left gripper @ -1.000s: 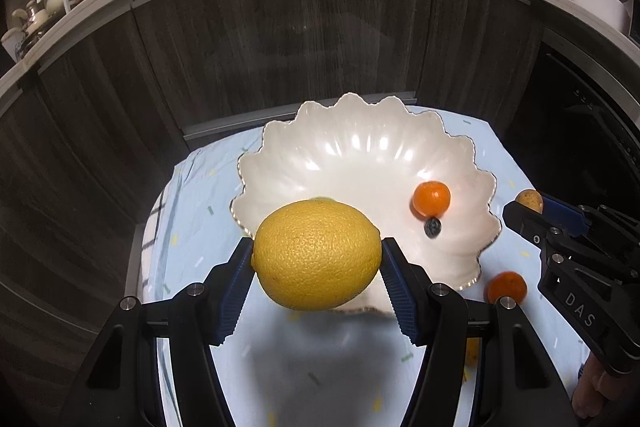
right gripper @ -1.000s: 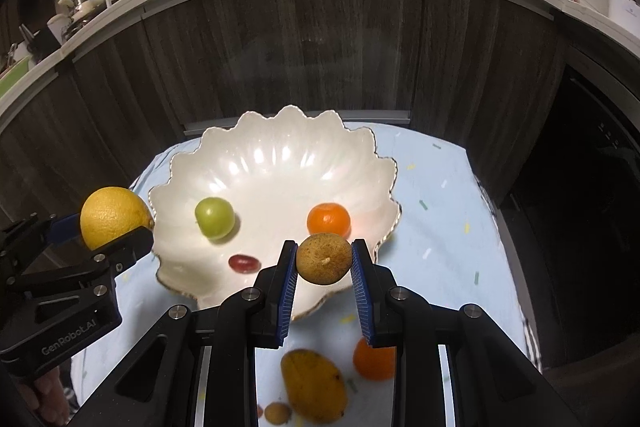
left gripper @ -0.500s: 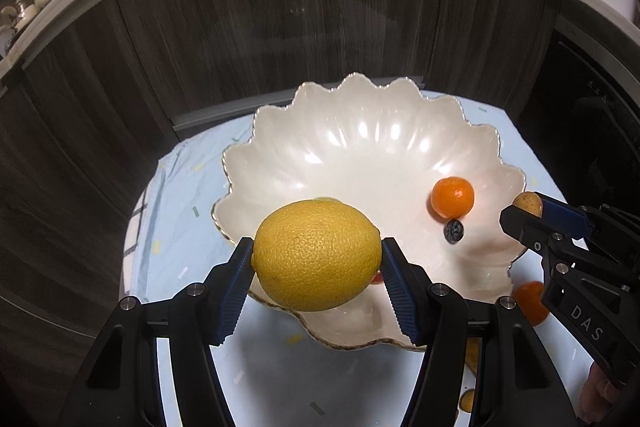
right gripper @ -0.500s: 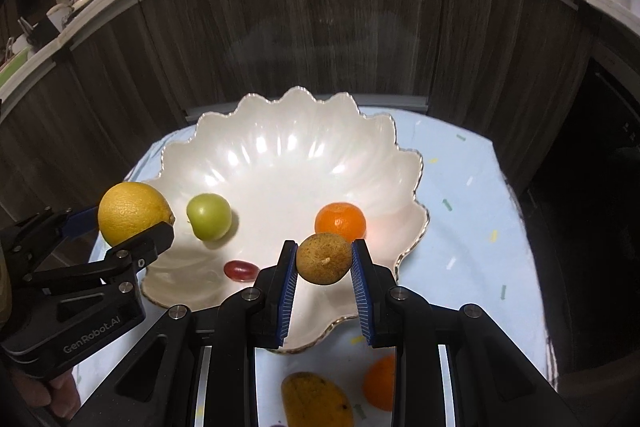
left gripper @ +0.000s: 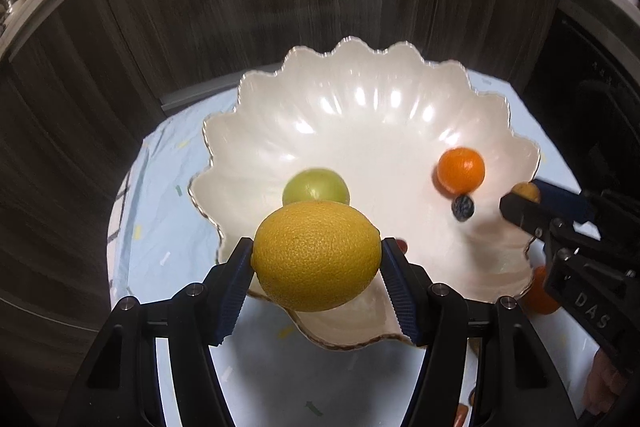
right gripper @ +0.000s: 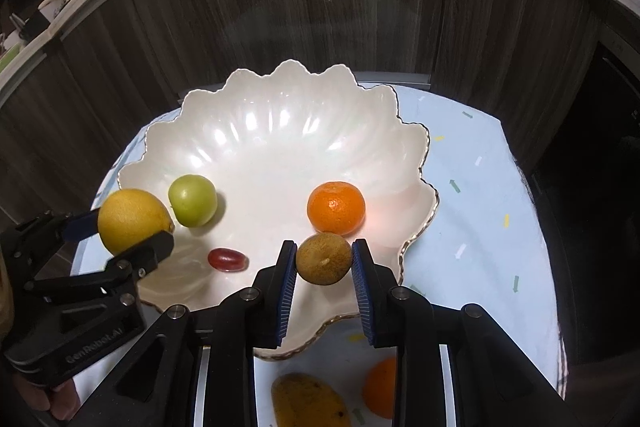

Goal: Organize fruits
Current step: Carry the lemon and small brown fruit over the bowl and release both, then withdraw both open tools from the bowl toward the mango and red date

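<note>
— Both grippers have sunk closer over the bowl point(right gripper: 280, 131) since a second ago, haven't they?
— Yes, the white scalloped dish fills more of each view now. It sits on the pale blue cloth point(right gripper: 480, 187).
— What does the left gripper point(left gripper: 318, 251) carry?
— A big yellow lemon point(left gripper: 316, 255), clamped between both pads above the near rim.
— And inside the dish?
— A tangerine point(right gripper: 336, 207) on the right side, a green fruit point(right gripper: 193, 200) on the left, apart from each other.
— The right gripper point(right gripper: 324, 259)?
— Its jaws have just been easing apart, but the small brown fruit point(right gripper: 324, 258) is between them, and both pads touch it, so it looks gripped, just this side of the tangerine.
— Anything smaller?
— A red grape point(right gripper: 226, 259) near the front of the dish, and a dark blueberry point(left gripper: 463, 207) just beside the tangerine.
— Outside the dish?
— A yellow-brown fruit point(right gripper: 308, 403) and another orange point(right gripper: 380, 393) on the cloth, partly hidden by the right gripper's fingers
</note>
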Demonstrator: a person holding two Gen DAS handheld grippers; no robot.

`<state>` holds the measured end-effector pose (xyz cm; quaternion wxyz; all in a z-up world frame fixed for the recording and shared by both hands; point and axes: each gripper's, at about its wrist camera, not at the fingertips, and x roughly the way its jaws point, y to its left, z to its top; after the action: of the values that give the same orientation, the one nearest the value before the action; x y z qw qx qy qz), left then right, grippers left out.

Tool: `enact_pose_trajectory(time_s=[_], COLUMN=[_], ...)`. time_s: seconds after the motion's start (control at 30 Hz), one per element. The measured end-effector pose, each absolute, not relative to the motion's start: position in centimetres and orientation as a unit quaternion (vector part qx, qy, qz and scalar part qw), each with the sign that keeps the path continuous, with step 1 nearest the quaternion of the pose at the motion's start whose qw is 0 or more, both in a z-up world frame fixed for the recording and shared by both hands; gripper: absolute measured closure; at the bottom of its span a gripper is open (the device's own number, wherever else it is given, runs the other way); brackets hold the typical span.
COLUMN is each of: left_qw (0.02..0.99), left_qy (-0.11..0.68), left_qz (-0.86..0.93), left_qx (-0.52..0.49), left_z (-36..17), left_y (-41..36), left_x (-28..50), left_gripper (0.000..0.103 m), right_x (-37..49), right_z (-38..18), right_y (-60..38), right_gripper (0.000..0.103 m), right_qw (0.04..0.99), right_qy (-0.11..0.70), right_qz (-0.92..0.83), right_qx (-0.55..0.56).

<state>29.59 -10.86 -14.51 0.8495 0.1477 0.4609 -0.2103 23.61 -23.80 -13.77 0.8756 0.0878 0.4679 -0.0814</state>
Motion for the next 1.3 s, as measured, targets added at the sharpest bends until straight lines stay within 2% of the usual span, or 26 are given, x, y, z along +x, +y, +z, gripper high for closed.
enact_pose_trajectory(time_s=[0.1, 0.17, 0.4, 0.67, 1.3], left_qw=[0.851, 0.857, 0.865, 0.874, 0.886], left_qy=[0.455, 0.444, 0.431, 0.42, 0.396], left_qz=[-0.212, -0.209, -0.196, -0.187, -0.187], left_qx=[0.154, 0.158, 0.164, 0.161, 0.152], left_z=[-14.6, -14.1, -13.3, -11.7, -8.7], left_y=[-10.9, -10.9, -10.6, -9.9, -9.5], left_x=[29.2, 28.9, 28.3, 26.7, 21.9], left_gripper=[0.031, 0.017, 0.008, 0.004, 0.004], right_x=[23.3, 23.1, 22.4, 21.0, 16.7], right_z=[-13.6, -13.5, -12.9, -11.3, -8.3], right_y=[-24.1, -24.1, -24.4, -24.2, -24.6], right_gripper=[0.049, 0.045, 0.032, 0.025, 0.025], right_qw=[0.879, 0.88, 0.88, 0.886, 0.897], right_qy=[0.461, 0.458, 0.454, 0.442, 0.417], right_qz=[-0.085, -0.086, -0.099, -0.11, -0.124], right_qx=[0.093, 0.094, 0.093, 0.086, 0.074])
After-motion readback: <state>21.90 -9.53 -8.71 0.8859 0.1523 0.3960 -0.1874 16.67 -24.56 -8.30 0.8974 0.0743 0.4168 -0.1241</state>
